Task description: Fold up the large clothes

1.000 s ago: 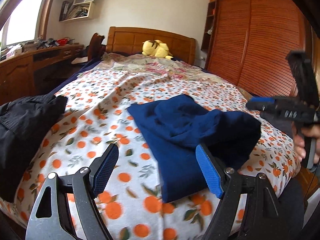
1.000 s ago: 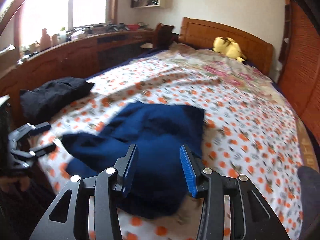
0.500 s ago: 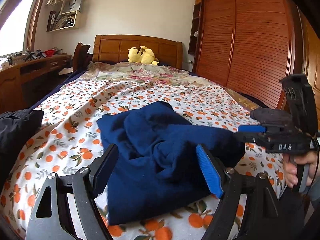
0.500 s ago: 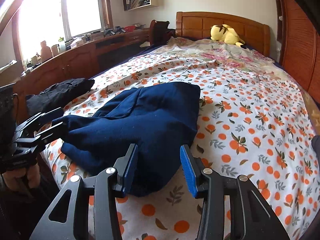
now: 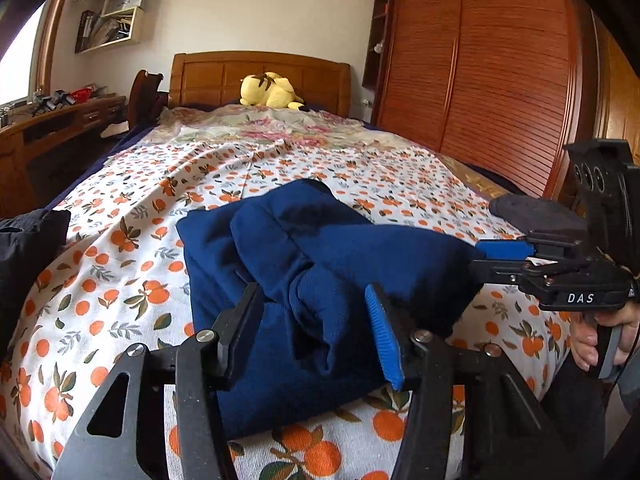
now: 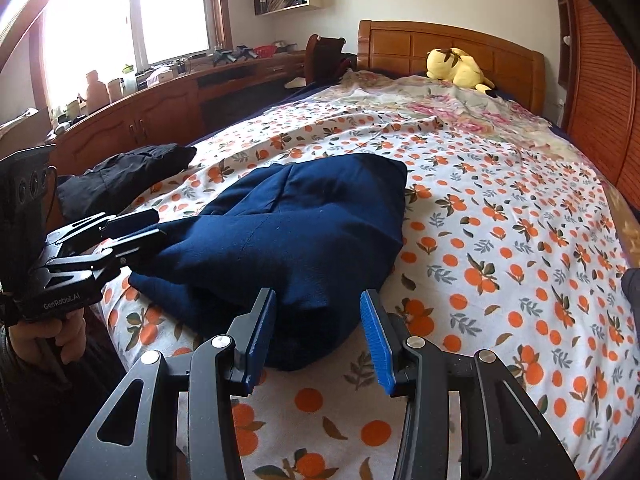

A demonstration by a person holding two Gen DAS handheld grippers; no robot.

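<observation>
While the navy sweatshirt lies bundled at the bed's foot, partly folded, my left gripper and right gripper gape empty; squaring and final folds remain, I judge.

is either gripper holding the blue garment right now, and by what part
Nothing is held: the left gripper and right gripper are open at the navy garment's near edge.

navy garment – 1 | black garment – 1 | plush toy – 1 | tools – 2: left, right
</observation>
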